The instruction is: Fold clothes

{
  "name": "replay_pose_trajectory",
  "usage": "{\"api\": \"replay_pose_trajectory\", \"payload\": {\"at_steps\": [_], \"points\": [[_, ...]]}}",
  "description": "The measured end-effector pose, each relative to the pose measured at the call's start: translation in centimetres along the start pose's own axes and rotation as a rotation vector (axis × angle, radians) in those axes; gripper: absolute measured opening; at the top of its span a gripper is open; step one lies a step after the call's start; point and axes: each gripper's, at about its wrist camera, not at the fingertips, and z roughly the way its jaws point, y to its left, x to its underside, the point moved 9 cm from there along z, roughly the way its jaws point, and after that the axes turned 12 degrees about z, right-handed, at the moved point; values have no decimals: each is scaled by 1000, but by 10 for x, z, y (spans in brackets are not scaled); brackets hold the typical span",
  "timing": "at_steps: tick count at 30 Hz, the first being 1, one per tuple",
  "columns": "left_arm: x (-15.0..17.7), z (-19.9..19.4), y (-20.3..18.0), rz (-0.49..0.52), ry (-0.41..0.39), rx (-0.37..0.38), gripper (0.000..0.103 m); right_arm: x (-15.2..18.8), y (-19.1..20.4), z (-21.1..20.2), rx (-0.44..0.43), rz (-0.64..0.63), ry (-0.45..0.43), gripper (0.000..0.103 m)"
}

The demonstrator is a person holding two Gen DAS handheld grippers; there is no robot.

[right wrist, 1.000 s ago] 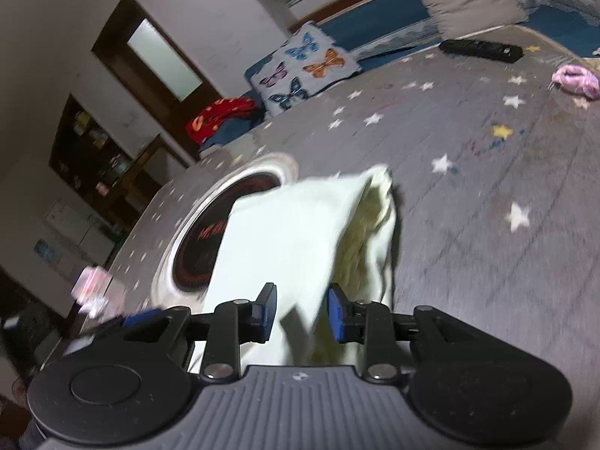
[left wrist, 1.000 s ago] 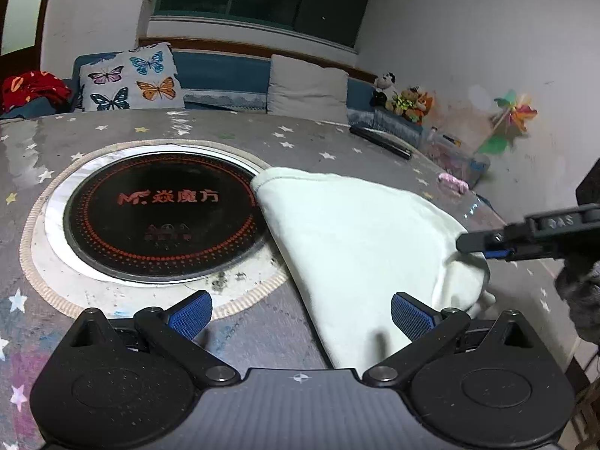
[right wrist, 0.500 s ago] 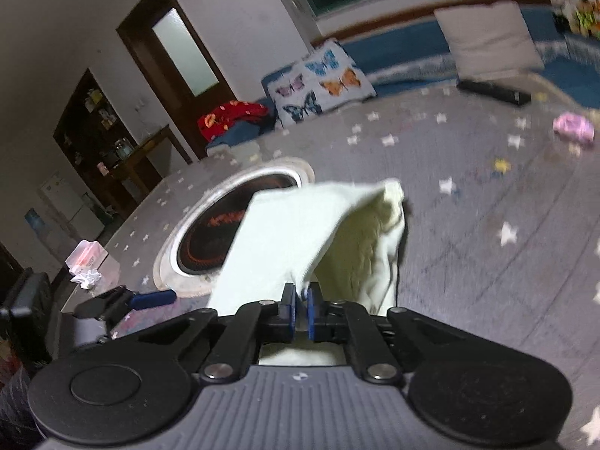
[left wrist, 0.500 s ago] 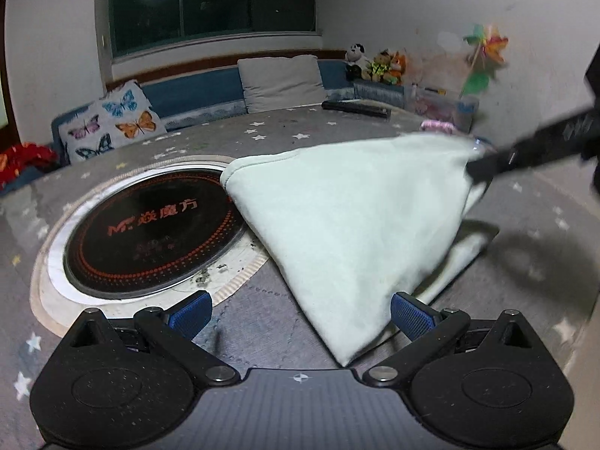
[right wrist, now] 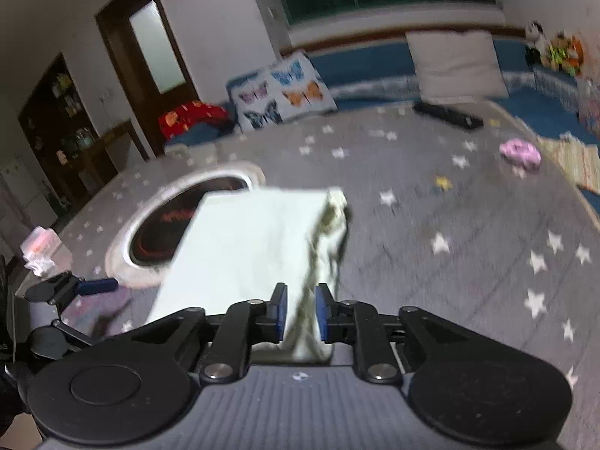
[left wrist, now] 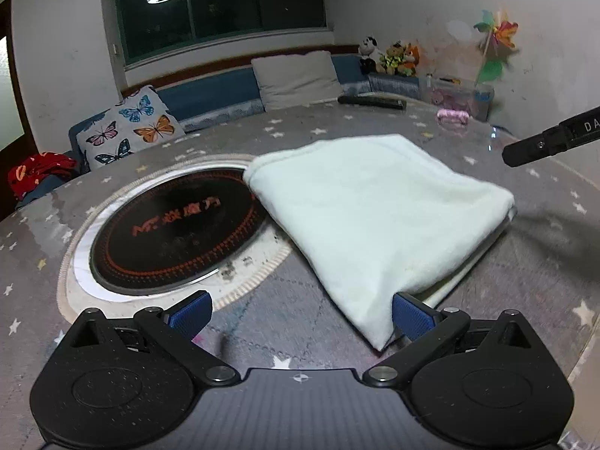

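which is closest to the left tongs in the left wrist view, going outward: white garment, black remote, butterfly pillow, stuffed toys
1. white garment: its near corner lies by the right finger of the left tongs.
2. butterfly pillow: far left, past the table edge.
3. black remote: far side of the table, right of centre; too close to call against the pillow.
4. stuffed toys: back ledge, upper right.

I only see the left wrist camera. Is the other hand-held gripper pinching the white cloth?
Observer: Not tightly. The right hand-held gripper is opening its jaws, with an edge of the white cloth between them.
Operator: Anything on the table I can't see?
Observer: Yes, a pink and white packet near the edge of the table, beyond the round cooktop.
Operator: And in the room?
Observer: A dark shelf full of things, beside the door.
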Motion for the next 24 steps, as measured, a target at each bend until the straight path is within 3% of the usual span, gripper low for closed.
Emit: {"api": "replay_pose_trajectory", "payload": {"at_steps": [4,7,11,18,24], "points": [[-10,-8,4,-32,-30,12,103,6,20,7,-70,-62,19,27],[-18,-4,4,-35,-35,9,103,19,24,22,-62,-104,69,36],[-22,7,3,-20,-21,4,103,31,17,35,-30,-120,129,36],[-40,29,21,-53,-8,-24,103,-9,28,41,-65,-129,72,40],[-58,52,41,-75,10,-55,103,-45,37,85,-104,-76,56,40]]}}
